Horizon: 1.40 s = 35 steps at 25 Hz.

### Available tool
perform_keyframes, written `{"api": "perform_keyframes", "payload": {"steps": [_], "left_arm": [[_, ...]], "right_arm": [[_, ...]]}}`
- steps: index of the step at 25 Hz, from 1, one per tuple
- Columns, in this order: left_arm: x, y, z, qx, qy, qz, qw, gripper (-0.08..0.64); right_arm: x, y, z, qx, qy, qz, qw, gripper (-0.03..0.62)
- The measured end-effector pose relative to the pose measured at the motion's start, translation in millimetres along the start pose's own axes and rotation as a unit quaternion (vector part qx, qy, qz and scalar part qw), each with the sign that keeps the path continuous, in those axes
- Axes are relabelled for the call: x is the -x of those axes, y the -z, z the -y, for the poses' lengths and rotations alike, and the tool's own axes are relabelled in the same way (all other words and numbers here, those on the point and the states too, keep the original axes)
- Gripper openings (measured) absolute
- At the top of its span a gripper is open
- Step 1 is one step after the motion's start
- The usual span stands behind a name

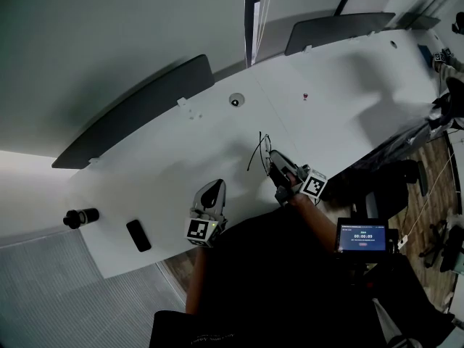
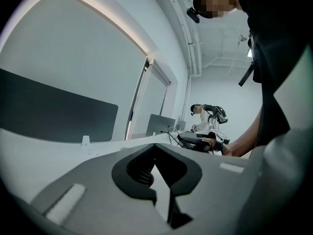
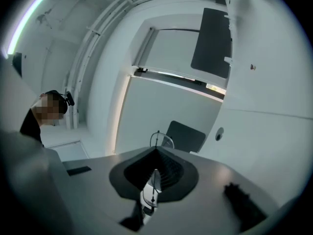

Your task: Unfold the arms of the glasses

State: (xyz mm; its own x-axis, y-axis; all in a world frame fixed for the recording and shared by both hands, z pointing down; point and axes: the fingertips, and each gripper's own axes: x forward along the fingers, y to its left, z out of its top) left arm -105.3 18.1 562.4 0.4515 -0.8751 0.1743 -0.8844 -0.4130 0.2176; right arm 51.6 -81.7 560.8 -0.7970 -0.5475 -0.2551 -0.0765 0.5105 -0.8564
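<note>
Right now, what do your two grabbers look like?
The left gripper and right gripper have grey bodies with dark jaws. Each carries a cube with black-and-white square markers. The person wears a dark short-sleeved top.

Left gripper (image 1: pixel 215 187) and right gripper (image 1: pixel 275 158): grey shells, dark cutout around ribbed black jaws. Black-and-white marker cube (image 1: pixel 203 230) behind the jaws on each. Operator's top (image 1: pixel 275 267): dark, short sleeves.
</note>
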Motion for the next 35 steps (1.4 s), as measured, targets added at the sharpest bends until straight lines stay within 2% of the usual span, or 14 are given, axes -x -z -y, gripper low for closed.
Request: {"api": "perform_keyframes", "payload": {"steps": [6,10,13,16,19,21,23,26,32,35], "left_arm": [[-8,6,5,-0.005,0.010,-0.015,0.9998,0.008],[-16,3,18,-0.014,0.034,-0.021,0.9991,0.008],[-27,7,30,-0.037,0.056,-0.035,0.9971,0.016],[-38,18,47,-0.078,0.086,-0.057,0.9916,0.018],[-48,26,69,-0.117,0.123,-0.075,0.9826,0.028],[-55,35,82,-0.123,0.148,-0.089,0.9773,0.037],[-60,43,89,-0.113,0.163,-0.100,0.9749,0.048],[-67,48,91,-0.099,0.171,-0.107,0.9745,0.058],[-72,45,93,-0.135,0.167,-0.106,0.9709,0.071],[-68,55,90,-0.153,0.161,-0.116,0.9682,0.071]], "right_arm": [[-5,0,-5,-0.025,-0.026,0.001,0.999,0.008],[-7,4,-12,-0.031,-0.016,-0.001,0.999,0.008],[-8,8,-15,-0.035,-0.015,-0.004,0.999,0.008],[-10,13,-13,-0.029,-0.004,-0.018,0.999,0.006],[-10,15,-12,-0.029,0.004,-0.022,0.999,0.006],[-12,14,-15,-0.037,0.000,-0.019,0.999,0.006],[-14,13,-19,-0.048,-0.009,-0.014,0.999,0.006],[-17,12,-23,-0.065,-0.022,-0.005,0.998,0.006],[-19,8,-27,-0.076,-0.026,0.000,0.997,0.006],[-22,13,-32,-0.069,-0.032,-0.017,0.997,0.006]]}}
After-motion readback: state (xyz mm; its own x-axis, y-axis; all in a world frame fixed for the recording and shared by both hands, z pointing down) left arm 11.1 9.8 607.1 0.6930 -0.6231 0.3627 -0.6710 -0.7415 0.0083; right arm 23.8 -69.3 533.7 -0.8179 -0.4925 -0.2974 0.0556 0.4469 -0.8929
